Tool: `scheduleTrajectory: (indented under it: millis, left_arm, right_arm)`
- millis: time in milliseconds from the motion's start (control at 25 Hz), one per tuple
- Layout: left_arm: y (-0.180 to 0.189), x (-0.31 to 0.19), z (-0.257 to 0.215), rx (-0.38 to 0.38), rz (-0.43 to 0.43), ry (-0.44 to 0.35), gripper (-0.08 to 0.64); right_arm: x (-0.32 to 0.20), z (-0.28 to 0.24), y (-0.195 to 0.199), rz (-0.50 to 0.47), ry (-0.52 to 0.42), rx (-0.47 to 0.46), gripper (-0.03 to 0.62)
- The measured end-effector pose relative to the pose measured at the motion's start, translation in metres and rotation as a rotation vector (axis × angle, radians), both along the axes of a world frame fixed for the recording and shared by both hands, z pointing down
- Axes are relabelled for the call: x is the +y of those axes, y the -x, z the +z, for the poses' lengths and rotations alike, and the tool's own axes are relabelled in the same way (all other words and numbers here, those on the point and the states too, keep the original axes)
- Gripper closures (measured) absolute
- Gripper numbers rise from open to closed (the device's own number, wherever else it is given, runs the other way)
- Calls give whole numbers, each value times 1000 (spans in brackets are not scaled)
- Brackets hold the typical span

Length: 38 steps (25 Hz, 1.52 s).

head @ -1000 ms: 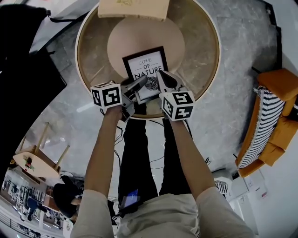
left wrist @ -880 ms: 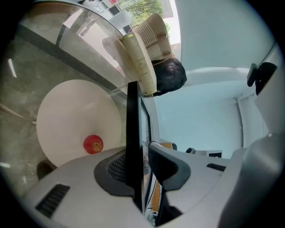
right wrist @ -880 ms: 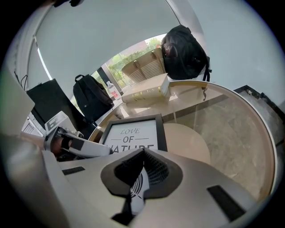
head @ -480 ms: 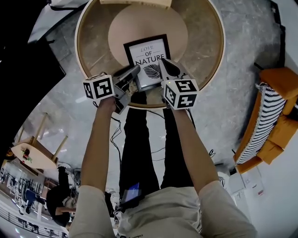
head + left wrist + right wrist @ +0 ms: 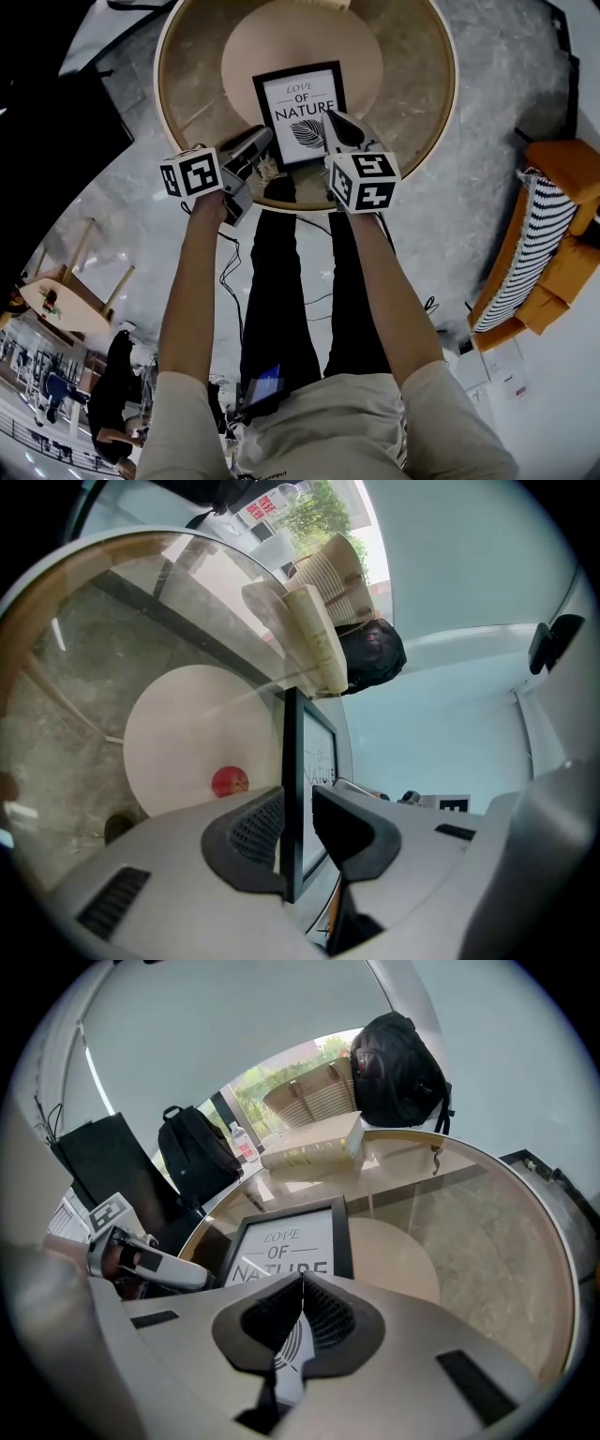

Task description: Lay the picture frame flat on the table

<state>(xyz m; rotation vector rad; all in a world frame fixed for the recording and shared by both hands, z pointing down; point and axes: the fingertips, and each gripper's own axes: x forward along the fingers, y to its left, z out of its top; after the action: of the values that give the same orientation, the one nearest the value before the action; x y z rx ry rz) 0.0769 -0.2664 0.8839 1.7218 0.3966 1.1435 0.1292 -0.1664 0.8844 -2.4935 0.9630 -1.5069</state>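
Note:
The black picture frame (image 5: 298, 103) with a white "LOVE OF NATURE" print faces up, tilted back, over the round glass table (image 5: 422, 141). I cannot tell whether it rests on the glass. My left gripper (image 5: 255, 142) is at the frame's lower left corner. In the left gripper view the frame (image 5: 291, 761) runs edge-on between the jaws of that gripper (image 5: 298, 803), which is shut on it. My right gripper (image 5: 336, 127) is at the frame's lower right. Its pads (image 5: 301, 1283) meet with nothing between them, and the frame (image 5: 291, 1237) lies just beyond.
A cream box (image 5: 309, 1152) lies at the table's far edge, with a black backpack (image 5: 398, 1068) behind it and another (image 5: 197, 1162) further left. A pale round disc (image 5: 300, 47) sits under the glass, with a small red spot (image 5: 230, 780) on it. An orange sofa (image 5: 553, 234) stands to the right.
The left gripper has slid left, from over the frame's lower part to its lower left corner. More of the print shows. The right gripper has stayed at the lower right.

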Motion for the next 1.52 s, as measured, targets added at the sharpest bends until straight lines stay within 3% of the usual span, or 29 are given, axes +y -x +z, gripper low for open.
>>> scheduleTrajectory:
  millis: [200, 360, 560, 800, 1160, 1400, 1520]
  left_arm:
    - [11, -5, -11, -13, 16, -104, 466]
    - [13, 3, -49, 32, 54, -163, 466]
    - [14, 14, -112, 108, -10, -206, 466]
    - [42, 21, -194, 186, 7, -351, 466]
    - [75, 19, -304, 283, -35, -532, 466]
    - [70, 32, -357, 350, -64, -554, 466]
    - [86, 52, -379, 375, -73, -555, 466]
  right_arm:
    - [-4, -9, 7, -20, -14, -18, 557]
    - [-3, -38, 12, -90, -22, -12, 557]
    - [0, -89, 21, -271, -14, 23, 557]
    - [-6, -167, 44, -458, -18, 89, 557]
    - [1, -268, 82, -554, -55, 140, 557]
    - [19, -318, 81, -550, -77, 178, 557]
    - [37, -344, 98, -548, -101, 186, 557]
